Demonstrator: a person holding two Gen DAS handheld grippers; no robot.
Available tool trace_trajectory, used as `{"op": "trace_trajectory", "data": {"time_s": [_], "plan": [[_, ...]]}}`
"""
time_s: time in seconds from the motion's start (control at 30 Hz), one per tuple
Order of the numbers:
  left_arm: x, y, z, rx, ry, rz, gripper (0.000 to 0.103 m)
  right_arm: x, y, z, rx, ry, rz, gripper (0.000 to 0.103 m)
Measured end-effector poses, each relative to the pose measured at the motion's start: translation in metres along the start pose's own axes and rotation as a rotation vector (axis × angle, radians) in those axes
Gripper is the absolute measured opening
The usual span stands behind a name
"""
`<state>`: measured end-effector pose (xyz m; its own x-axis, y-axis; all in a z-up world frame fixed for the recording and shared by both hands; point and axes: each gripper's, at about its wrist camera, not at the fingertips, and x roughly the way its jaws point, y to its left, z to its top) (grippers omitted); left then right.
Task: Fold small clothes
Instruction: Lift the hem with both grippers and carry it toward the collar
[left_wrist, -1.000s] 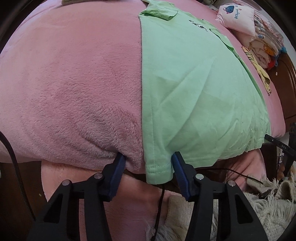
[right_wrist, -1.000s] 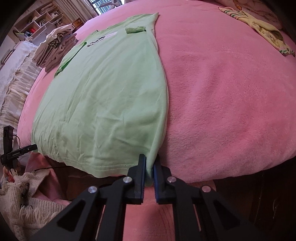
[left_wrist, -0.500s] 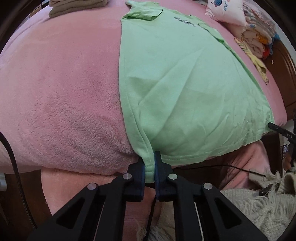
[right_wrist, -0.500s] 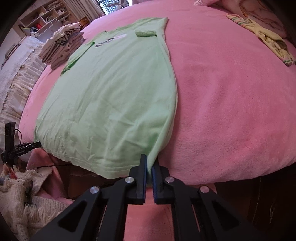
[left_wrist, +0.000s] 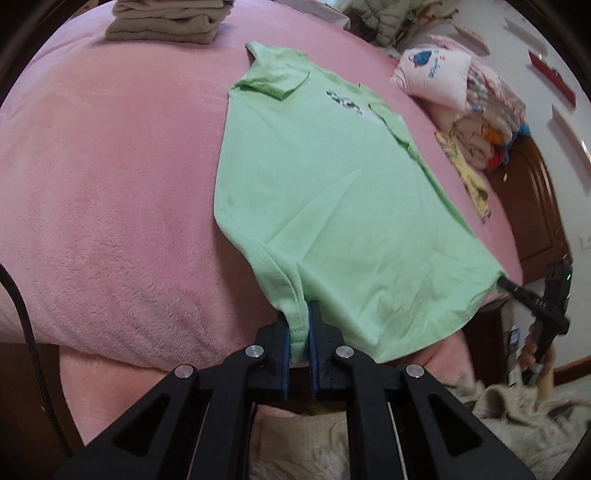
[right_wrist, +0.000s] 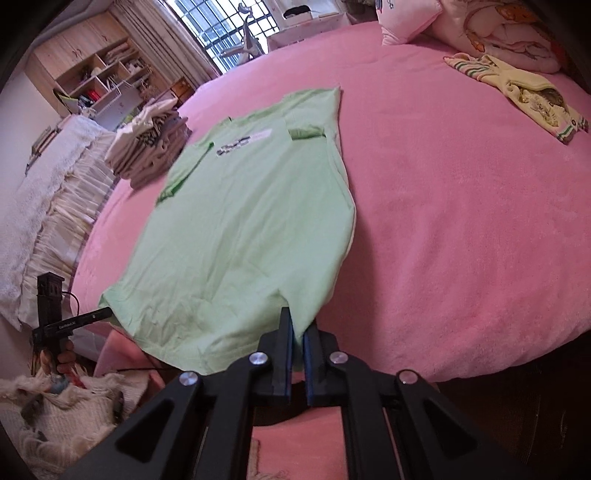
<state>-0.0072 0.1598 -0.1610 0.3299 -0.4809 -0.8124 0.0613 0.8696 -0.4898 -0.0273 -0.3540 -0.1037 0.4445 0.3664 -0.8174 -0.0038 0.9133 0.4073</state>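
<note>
Pink fleece blanket (left_wrist: 110, 206) covers the bed, and the green T-shirt (left_wrist: 332, 206) lies on it in the centre of both views, with both sleeves already folded in over the body. The left gripper (left_wrist: 299, 332) is pinched tight on one hem corner at the lower centre of its frame; the right gripper (right_wrist: 297, 336) holds the other hem corner in the same way. The hem is lifted off the bed edge. I judge the side folds are done and the bottom-to-collar fold is only starting. Folded piles (right_wrist: 151, 147) wait at the upper left, and a yellow garment (right_wrist: 517, 96) at the upper right looks not yet folded.
</note>
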Motion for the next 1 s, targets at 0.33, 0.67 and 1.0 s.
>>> {"op": "trace_trajectory", "data": {"time_s": [0.33, 0.67, 1.0], "plan": [[-0.028, -0.004, 0.055, -0.196, -0.119, -0.120, 0.006, -0.018, 0.003, 0.043, 0.076, -0.109, 0.084, 0.004], [-0.032, -0.009, 0.154, -0.347, -0.252, -0.117, 0.006, -0.015, 0.002, 0.120, 0.163, -0.224, 0.132, 0.004], [0.000, -0.009, 0.245, -0.366, -0.285, -0.050, 0.006, 0.036, -0.001, 0.218, 0.208, -0.236, 0.121, 0.004]]}}
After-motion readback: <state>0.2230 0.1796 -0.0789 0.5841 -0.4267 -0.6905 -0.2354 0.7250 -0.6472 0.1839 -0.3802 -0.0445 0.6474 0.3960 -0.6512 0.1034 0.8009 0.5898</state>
